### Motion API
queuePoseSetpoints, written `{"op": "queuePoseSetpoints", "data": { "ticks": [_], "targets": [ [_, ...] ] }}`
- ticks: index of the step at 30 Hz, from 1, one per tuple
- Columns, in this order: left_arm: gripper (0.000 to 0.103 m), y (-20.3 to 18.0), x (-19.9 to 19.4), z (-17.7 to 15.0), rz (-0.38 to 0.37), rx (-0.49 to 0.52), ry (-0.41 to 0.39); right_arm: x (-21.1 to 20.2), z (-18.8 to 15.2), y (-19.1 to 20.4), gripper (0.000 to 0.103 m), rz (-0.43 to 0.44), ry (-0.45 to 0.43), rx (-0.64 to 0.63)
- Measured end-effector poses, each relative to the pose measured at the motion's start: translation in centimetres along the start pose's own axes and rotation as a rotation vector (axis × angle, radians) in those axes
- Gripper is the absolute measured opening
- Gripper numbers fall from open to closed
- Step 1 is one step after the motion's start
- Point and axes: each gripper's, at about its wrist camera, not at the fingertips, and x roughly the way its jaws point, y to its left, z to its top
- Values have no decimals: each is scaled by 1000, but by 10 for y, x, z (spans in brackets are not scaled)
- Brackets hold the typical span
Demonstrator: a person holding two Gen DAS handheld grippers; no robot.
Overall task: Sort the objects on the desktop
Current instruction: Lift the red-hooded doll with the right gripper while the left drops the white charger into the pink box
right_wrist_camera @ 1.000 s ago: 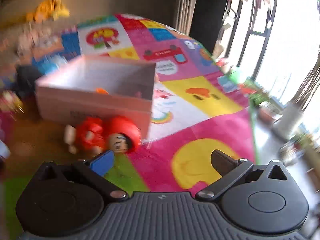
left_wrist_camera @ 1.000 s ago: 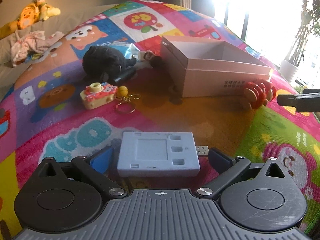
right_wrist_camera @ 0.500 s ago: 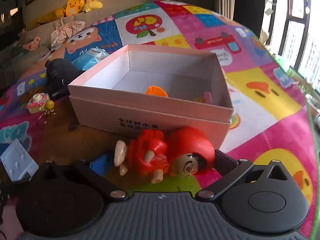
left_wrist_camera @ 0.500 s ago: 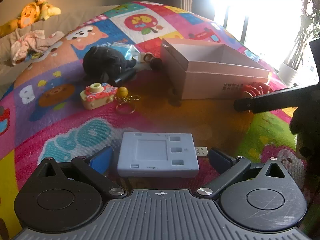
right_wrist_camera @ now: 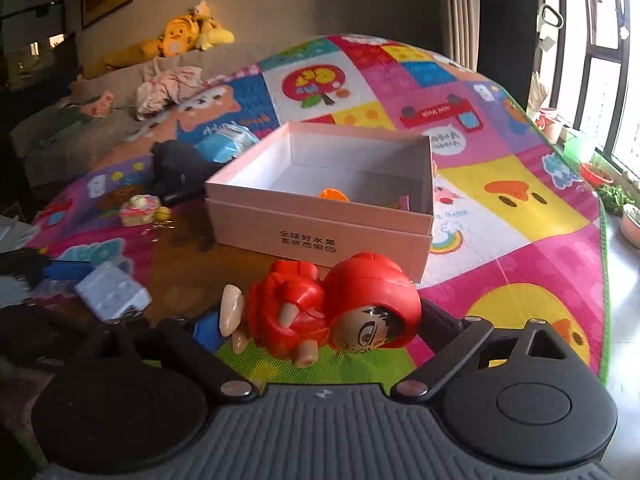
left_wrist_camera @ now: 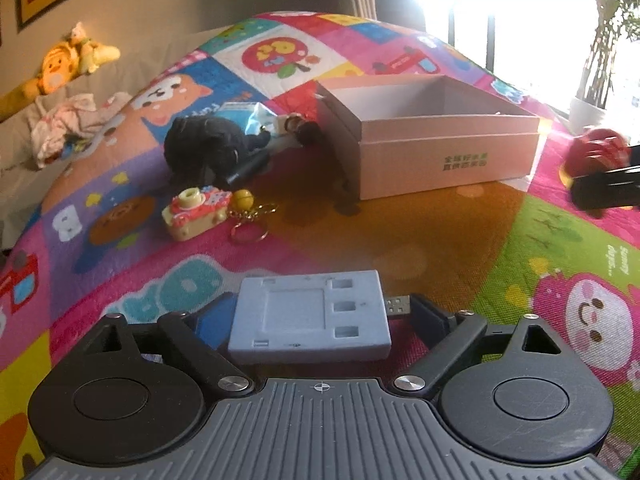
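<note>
grey plastic fills the space between your left gripper [left_wrist_camera: 320, 314] fingers: the flat grey device [left_wrist_camera: 310, 316] lies low and centre in the left view, long axis across the frame, its usb plug pointing right toward the right finger. the jaws are closing on it, and whether the pads press it yet you cannot tell. your right gripper [right_wrist_camera: 316, 326] is closing too, with the red hooded figurine [right_wrist_camera: 332, 312] lying on its side between the fingers, feet to the left, face toward the camera. beyond it, mid-frame, the open pink box [right_wrist_camera: 320, 216] sits on the colourful play mat [right_wrist_camera: 520, 240], holding an orange piece [right_wrist_camera: 334, 194] and a small pink item [right_wrist_camera: 404, 203] by its near wall.
</note>
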Motion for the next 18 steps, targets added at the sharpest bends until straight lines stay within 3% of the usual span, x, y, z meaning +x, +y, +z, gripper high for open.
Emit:
{"op": "queuePoseSetpoints", "data": {
  "ticks": [3,6,10,13,15,18],
  "targets": [
    [94,-2,-7,0,4,3,-20,-25,1,-2,94,20,-27,1],
    [94,-4,-31,18,-56,2,-91,-53,7,-5,94,34,-77,-3],
    [95,-9,-80,72,-68,62,-345,-103,35,-13,94,15,-248,-20],
    [95,-18,-92,109,-84,111,-459,-133,58,-21,94,-46,-384,-22],
    [95,-27,-79,126,-97,142,-470,-140,68,-27,94,-81,-435,-15],
    [95,-40,-35,149,-148,141,-392,-130,72,-35,94,-93,-427,0]
  ]
}}
